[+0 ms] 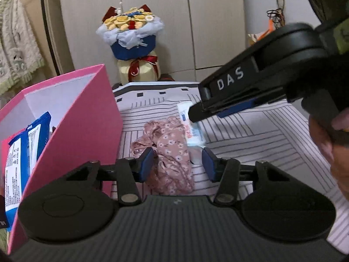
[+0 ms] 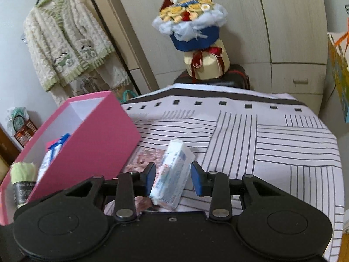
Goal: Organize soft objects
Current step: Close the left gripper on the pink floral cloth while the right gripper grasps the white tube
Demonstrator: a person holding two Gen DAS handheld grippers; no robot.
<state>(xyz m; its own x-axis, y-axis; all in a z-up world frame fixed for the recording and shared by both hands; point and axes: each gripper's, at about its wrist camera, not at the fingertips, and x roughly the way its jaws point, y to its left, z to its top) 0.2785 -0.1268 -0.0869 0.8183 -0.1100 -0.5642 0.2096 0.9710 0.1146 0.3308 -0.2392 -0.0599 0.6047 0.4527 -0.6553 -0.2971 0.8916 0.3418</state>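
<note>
A crumpled pink floral cloth (image 1: 169, 150) lies on the striped table beside a white tissue pack (image 1: 192, 126). My left gripper (image 1: 177, 163) is open with its fingers on either side of the cloth. My right gripper (image 2: 172, 175) is open around the tissue pack (image 2: 174, 174), which lies between its pads; the cloth (image 2: 145, 156) peeks out to the left. The right gripper also shows in the left wrist view (image 1: 196, 113), over the pack. An open pink box (image 1: 82, 120) stands at the left and holds blue-and-white packs (image 1: 26, 150).
A striped cloth covers the table (image 2: 261, 144). A flower bouquet on a cream box (image 2: 196, 43) stands behind the table's far edge. A green roll (image 2: 23, 172) sits in the pink box (image 2: 91, 139). A fluffy cardigan (image 2: 63, 41) hangs at far left.
</note>
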